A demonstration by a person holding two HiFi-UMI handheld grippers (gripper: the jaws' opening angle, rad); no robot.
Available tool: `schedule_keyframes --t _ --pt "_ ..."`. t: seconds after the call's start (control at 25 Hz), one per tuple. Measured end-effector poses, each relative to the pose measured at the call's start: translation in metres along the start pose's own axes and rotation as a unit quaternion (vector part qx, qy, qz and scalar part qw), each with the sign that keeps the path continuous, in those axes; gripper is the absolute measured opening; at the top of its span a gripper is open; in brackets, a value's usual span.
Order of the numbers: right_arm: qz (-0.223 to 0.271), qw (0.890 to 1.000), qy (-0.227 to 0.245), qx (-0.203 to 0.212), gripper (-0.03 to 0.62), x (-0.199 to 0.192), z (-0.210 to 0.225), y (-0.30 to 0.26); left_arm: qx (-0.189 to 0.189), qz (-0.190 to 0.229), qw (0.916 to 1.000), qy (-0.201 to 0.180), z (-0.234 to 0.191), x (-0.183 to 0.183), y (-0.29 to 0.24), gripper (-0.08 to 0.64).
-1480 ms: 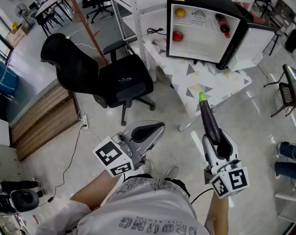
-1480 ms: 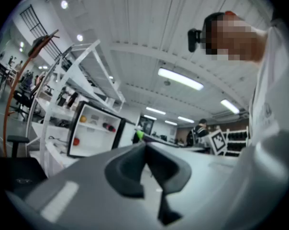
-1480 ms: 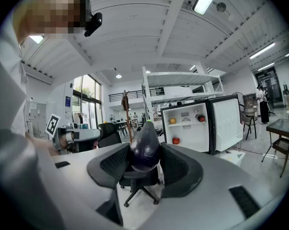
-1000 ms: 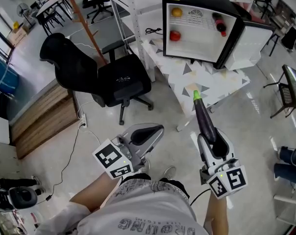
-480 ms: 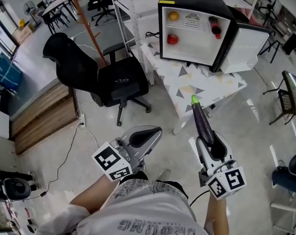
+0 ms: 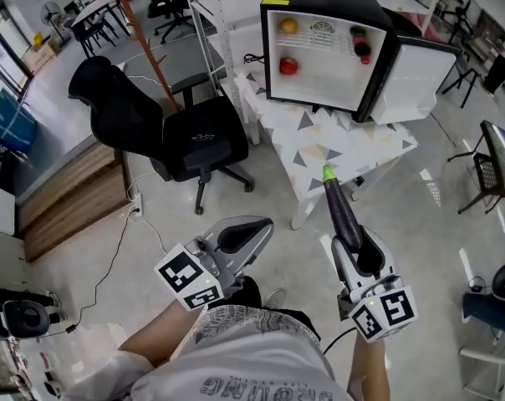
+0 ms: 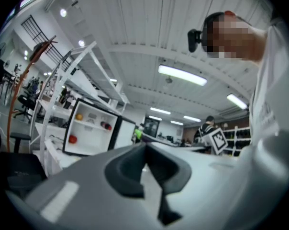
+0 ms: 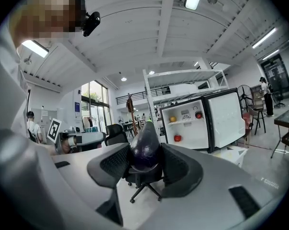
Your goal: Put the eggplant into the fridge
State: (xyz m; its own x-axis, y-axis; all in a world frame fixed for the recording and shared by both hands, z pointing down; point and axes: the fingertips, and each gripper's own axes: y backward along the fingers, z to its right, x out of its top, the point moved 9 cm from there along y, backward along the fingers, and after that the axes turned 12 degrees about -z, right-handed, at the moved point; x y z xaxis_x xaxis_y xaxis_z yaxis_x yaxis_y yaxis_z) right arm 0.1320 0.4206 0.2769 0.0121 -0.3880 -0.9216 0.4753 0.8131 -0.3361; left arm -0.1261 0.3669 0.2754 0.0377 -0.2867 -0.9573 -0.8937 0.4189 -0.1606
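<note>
Before me, the triangle-patterned surface carries an open mini fridge. An office chair stands on the floor.

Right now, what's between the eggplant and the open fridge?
Head view: between the eggplant and the fridge shows only the front strip of the triangle-patterned table that the fridge stands on; nothing lies on it.

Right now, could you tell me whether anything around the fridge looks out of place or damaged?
Nothing looks spilled or damaged. The fridge on the table has its door wide open, and a loose cable trails across the floor beside the chair. The right gripper holds the eggplant.
</note>
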Motion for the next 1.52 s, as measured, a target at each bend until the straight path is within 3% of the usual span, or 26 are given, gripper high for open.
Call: schedule_keyframes --t 0.76,1.52 --pt "-0.010 1.000 0.001 -0.008 0.198 0.004 0.052 -0.044 0.008 -0.007 0.9999 -0.007 -0.044 -0.002 -0.047 0.006" --pt "-0.032 0.999 -0.016 -0.022 0.198 0.045 0.113 -0.161 -0.005 -0.023 0.9997 0.004 -0.172 0.026 -0.111 0.006"
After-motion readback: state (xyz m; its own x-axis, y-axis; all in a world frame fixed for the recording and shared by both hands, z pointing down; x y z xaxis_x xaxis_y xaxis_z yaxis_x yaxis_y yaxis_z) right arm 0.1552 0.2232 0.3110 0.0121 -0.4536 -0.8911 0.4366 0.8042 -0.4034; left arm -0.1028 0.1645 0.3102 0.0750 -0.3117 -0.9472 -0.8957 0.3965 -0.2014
